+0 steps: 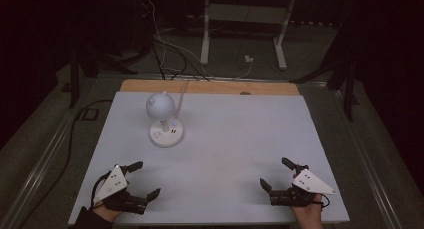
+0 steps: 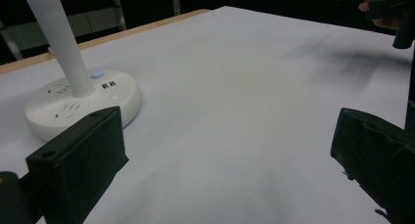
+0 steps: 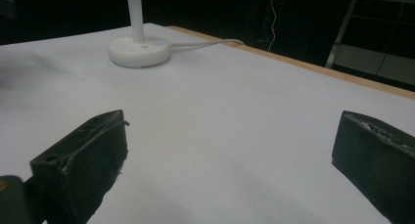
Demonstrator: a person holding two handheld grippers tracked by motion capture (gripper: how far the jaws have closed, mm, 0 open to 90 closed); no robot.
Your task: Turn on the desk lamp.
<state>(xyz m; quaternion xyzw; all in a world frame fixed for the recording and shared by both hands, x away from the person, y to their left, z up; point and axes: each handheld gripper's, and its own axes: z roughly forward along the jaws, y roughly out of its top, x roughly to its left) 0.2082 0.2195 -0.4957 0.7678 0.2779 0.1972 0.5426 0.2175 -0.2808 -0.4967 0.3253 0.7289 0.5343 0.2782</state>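
The desk lamp (image 1: 165, 120) stands upright at the far left of the white desk (image 1: 240, 139), its round base carrying sockets and a lit blue button, its globe head high on a slim stem, so I judge it top-heavy: a push on the stem or head rather than the base could tip it. Its cord (image 3: 205, 44) runs off the far edge, and snagging it could drag the base. Both the left gripper (image 1: 141, 179) and right gripper (image 1: 275, 174) rest near the front edge, well apart from the lamp, fingers spread wide and holding nothing.
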